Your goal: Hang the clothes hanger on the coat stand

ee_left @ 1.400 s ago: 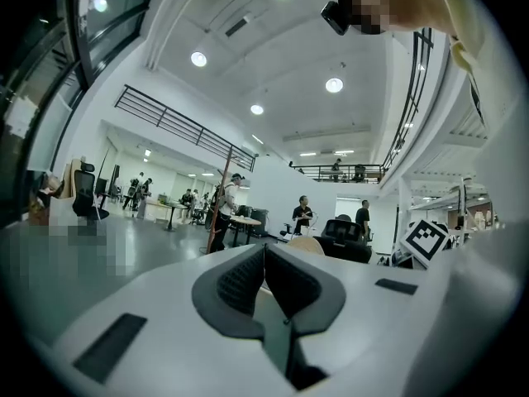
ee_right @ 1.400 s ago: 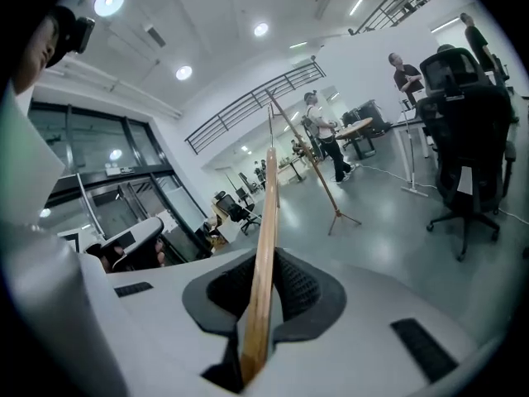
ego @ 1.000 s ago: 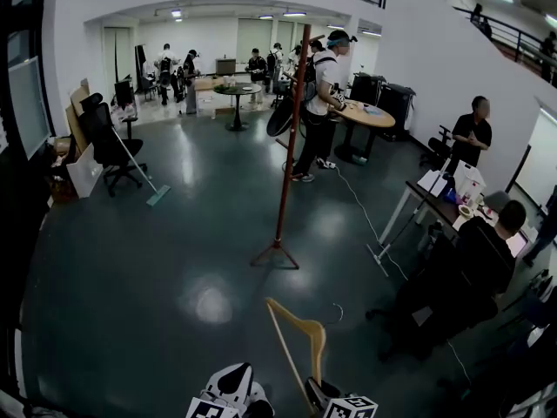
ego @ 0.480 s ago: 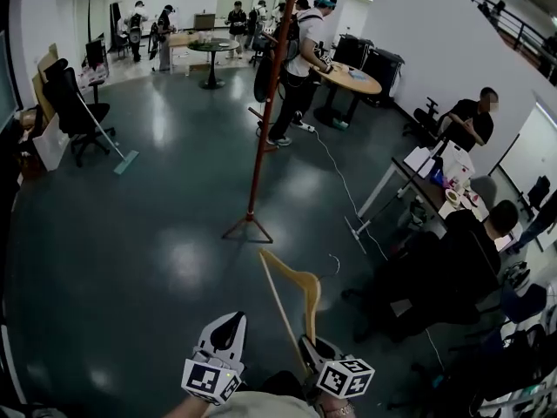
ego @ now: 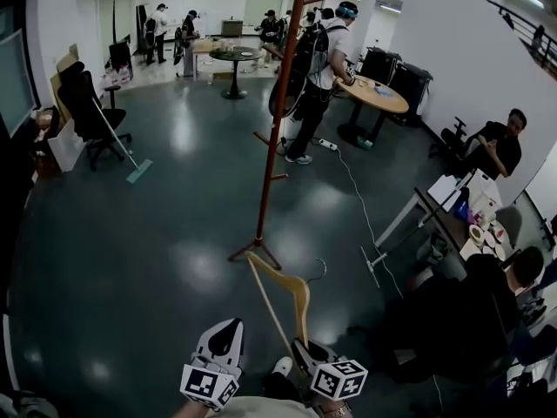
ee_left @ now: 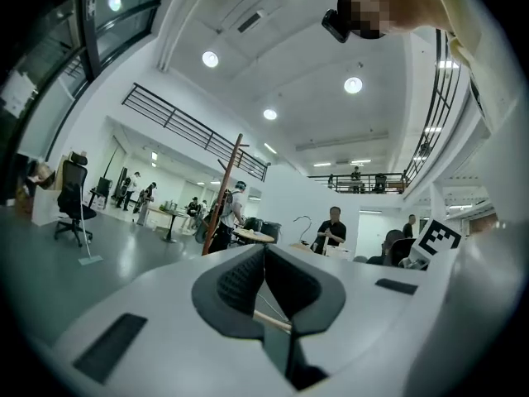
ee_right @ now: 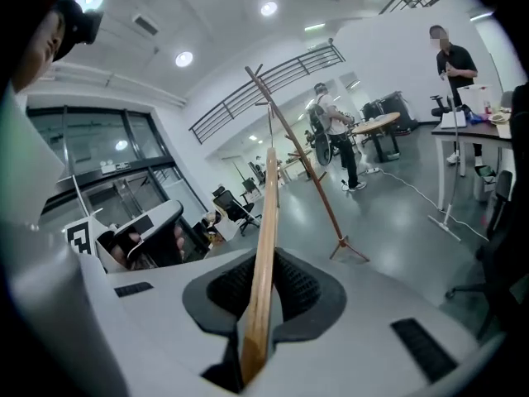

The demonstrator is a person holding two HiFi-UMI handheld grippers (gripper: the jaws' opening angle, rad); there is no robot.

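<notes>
Clamps right gripper jaws tight on one end of the wooden clothes hanger, wood running up between the dark pads. Holds left gripper just beside it, jaws pressed together pad to pad. Holds the hanger tilted up and forward over the dark glossy floor, thin metal hook on its far right side.

Faces the red-brown coat stand, upright on spread feet just beyond the hanger's tip in the head view, short pegs jutting from the pole, bare floor between the two.

Shows a person with a backpack behind the stand at a round wooden table, and a white cable trailing across the floor right of the stand's base. Takes in a black office chair and a long-handled mop at far left, a white-legged desk with seated people at right, and more people around a small table at the back of the hall.
</notes>
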